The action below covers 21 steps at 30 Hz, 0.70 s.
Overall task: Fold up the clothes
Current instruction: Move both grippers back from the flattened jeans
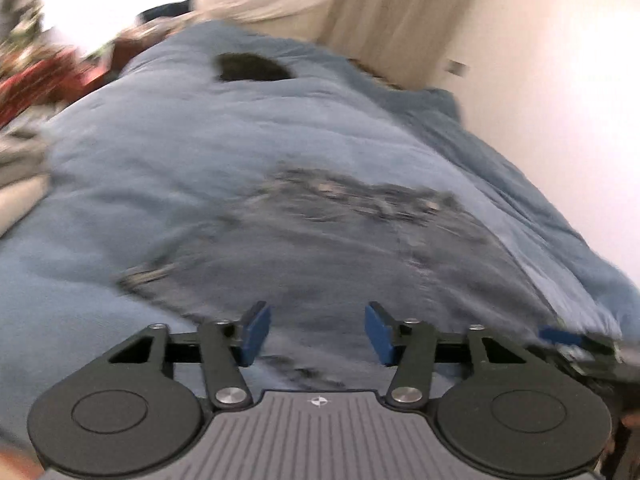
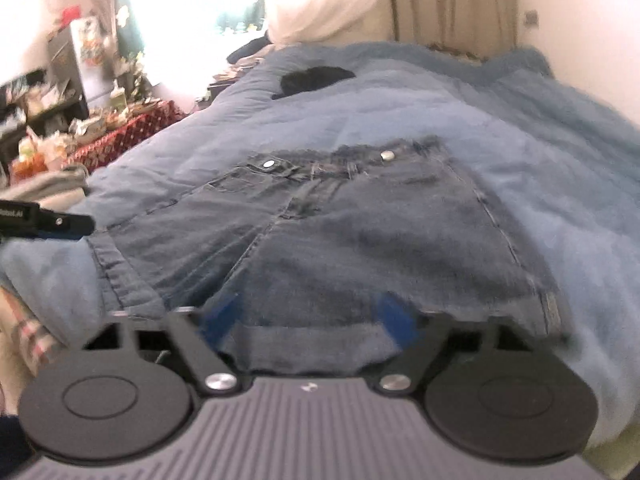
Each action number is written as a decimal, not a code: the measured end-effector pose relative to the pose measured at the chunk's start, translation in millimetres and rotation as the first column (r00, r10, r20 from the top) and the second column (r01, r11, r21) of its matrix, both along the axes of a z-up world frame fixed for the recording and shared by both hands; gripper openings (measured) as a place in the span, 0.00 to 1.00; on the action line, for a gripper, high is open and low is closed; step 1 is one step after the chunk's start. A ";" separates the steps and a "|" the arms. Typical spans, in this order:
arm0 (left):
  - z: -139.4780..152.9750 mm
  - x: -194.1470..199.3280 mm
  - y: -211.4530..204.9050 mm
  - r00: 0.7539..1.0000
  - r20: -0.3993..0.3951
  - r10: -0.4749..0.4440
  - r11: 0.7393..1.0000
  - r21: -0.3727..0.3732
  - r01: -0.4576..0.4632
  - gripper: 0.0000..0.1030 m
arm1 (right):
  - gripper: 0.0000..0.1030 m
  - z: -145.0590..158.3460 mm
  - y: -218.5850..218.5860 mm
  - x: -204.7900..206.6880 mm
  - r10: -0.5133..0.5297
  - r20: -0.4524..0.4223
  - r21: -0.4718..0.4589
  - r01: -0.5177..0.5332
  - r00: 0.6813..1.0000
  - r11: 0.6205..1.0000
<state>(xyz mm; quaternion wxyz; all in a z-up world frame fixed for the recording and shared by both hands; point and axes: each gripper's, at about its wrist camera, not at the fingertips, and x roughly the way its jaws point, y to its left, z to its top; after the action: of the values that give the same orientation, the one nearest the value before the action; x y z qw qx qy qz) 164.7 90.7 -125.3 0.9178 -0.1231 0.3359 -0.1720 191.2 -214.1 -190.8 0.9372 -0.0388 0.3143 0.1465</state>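
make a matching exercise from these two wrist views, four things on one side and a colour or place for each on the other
Things:
1. denim shorts
2. dark garment
3. red patterned cloth
4. curtain

Descriptions:
A. beige, hanging behind the bed
B. spread flat on the blue blanket, waistband far
C. beside the bed, under clutter
D. black, at the blanket's far end

Pairs: 1-B, 2-D, 3-C, 4-A

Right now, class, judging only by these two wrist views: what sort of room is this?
Most likely a bedroom in a home. Denim jeans lie spread on a bed under a blue quilt, curtains hang by the wall behind it, and a cluttered side table stands beside it.
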 end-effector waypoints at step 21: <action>-51.0 18.2 -54.0 0.991 -0.053 -0.123 0.991 0.039 0.125 0.23 | 0.13 -56.0 25.0 10.0 0.007 0.012 -0.054 -0.006 1.000 0.999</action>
<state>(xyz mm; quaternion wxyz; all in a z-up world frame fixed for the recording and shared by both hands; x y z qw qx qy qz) 183.0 36.7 -176.3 0.8989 -0.0868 0.3697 -0.2186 201.2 -189.1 -246.8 0.9372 -0.0662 0.3122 0.1408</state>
